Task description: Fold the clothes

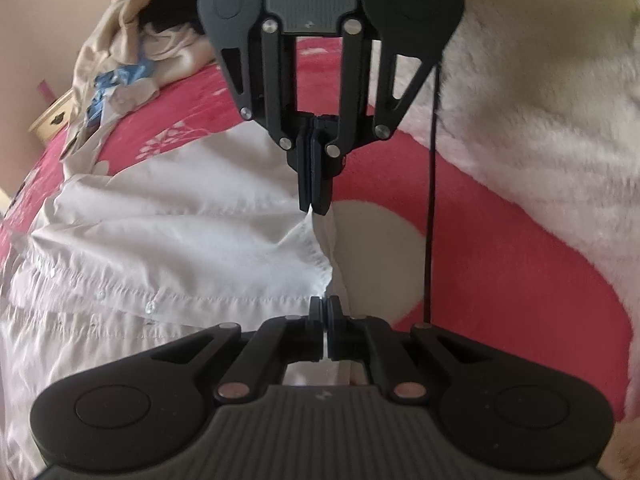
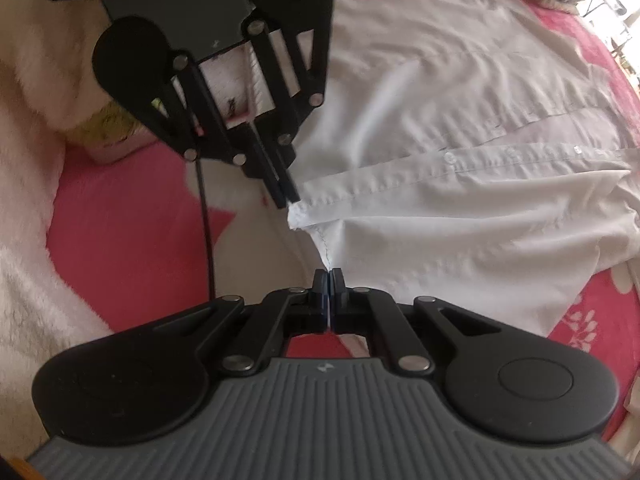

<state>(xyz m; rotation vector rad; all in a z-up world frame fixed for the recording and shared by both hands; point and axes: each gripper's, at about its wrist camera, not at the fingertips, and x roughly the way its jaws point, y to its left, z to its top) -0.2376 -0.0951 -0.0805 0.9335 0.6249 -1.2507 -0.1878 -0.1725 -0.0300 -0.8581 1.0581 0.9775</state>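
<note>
A white button-up shirt (image 1: 180, 232) (image 2: 460, 208) lies spread on a pink bed cover. In the left wrist view my left gripper (image 1: 325, 305) is shut on the shirt's hem corner. Facing it from above, my right gripper (image 1: 314, 209) is shut on the same hem a little further along. In the right wrist view my right gripper (image 2: 329, 274) pinches the stitched edge, and my left gripper (image 2: 289, 202) pinches a bunched corner of the hem just beyond it. The short stretch of hem between the two grips hangs taut.
The pink cover (image 1: 500, 264) (image 2: 132, 248) has white patterns. A white fluffy blanket (image 1: 540, 92) (image 2: 24, 272) lies beside it. A heap of beige and blue clothes (image 1: 120, 52) sits at the far left. A black cable (image 1: 434, 184) (image 2: 206, 224) hangs down.
</note>
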